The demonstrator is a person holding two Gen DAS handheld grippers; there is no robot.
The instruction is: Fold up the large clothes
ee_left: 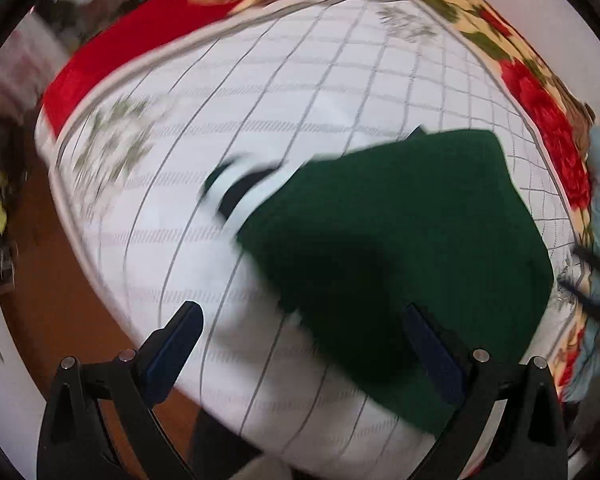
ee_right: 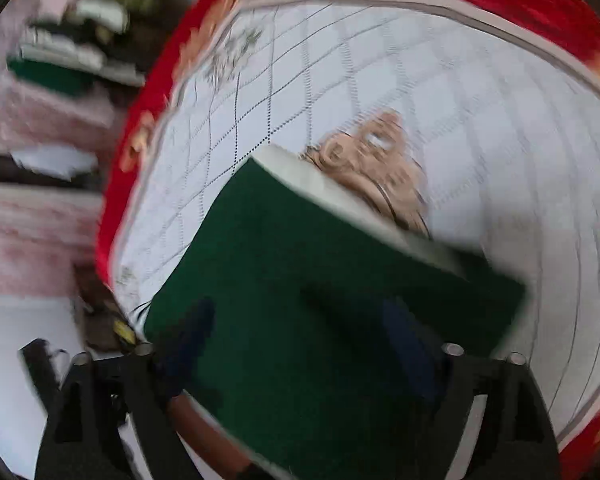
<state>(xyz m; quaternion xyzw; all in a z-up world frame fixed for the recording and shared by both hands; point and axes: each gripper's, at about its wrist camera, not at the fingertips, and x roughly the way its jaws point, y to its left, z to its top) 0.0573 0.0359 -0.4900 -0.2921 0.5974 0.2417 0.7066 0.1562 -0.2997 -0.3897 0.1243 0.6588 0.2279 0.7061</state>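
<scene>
Both tools stand wide apart over the bed and hold nothing: our left tool hangs above the near edge of the green garment, our right tool above its broad green face, with no cloth pinched between the blue pads.

We judge the garment to be soft, thick and light, something like a knitted or fleecy top. It should bend wherever we lift it and sag from the grip, so we would take it by a corner or along a folded edge, one tool at each end, pinching through all layers so none slides free.

It lies on the white checked quilt, already folded into a compact oblong. The outer face is deep green; a pale band shows along its far edge, and beyond that a tan printed patch that we cannot read clearly. A red flowered blanket rims the quilt. Blur hides finer detail.
</scene>
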